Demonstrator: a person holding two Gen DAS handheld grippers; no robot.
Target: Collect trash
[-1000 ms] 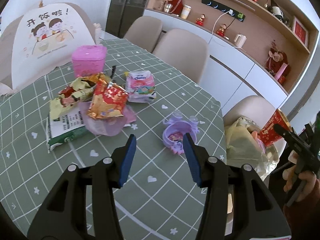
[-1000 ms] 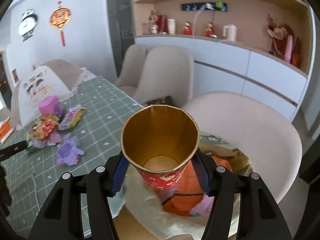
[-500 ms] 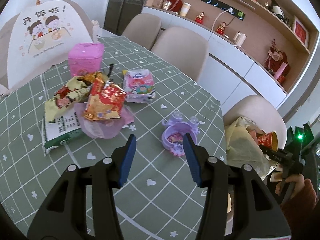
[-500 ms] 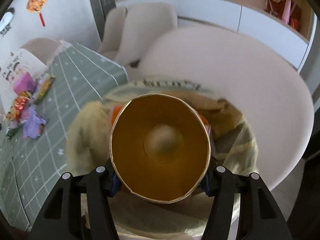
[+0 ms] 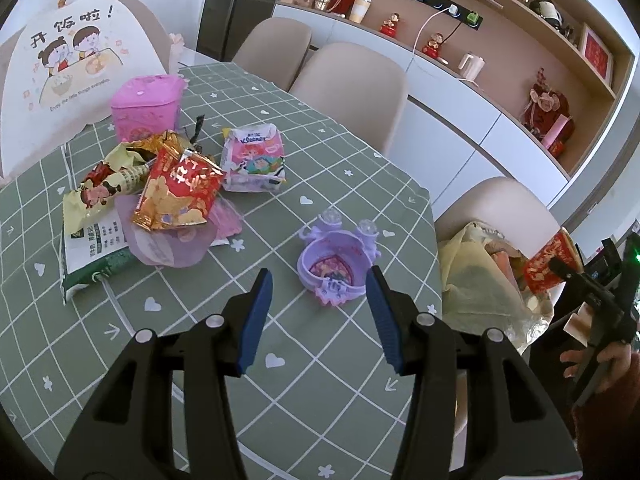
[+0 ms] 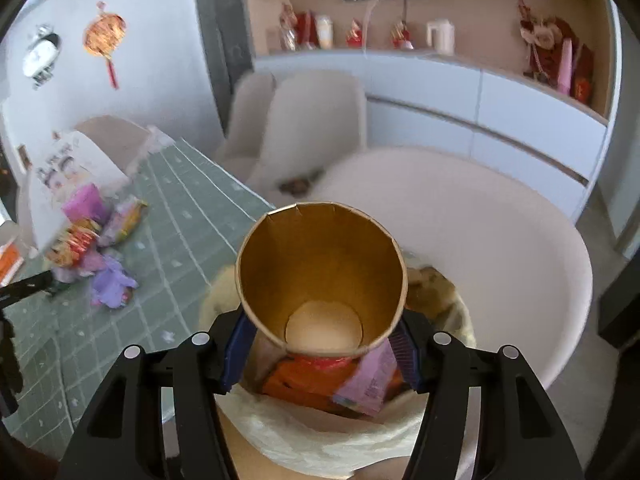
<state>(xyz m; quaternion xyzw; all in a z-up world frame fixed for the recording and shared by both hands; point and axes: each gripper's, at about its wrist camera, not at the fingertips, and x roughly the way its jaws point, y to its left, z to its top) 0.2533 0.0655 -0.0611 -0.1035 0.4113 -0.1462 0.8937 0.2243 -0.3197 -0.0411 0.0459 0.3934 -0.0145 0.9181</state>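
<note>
1. My right tongs [image 6: 320, 354] pinch the red paper cup [image 6: 322, 276] by its lower wall, the gold inside facing me. Half a second ago I looked almost straight down into it over the bag; now the view has swung up and the cup's mouth tips away from me, with the room blurred around it.
2. Directly under the cup sits the pale yellow trash bag [image 6: 320, 436] on the cream chair [image 6: 500, 240], orange and purple wrappers already inside. I judge the cup is placed for release, but it is not yet let go.
3. My left tongs [image 5: 320, 316] stand spread and empty over the tabletop [image 5: 340, 380], the same gap as a second ago, barely shifted.
4. Just ahead of them lies the purple toy tray [image 5: 334, 266], probably my next pick.
5. Farther off, unmoved, wait the red snack packet [image 5: 180, 192], the tissue pack [image 5: 254, 160] and the pink box [image 5: 146, 106].
</note>
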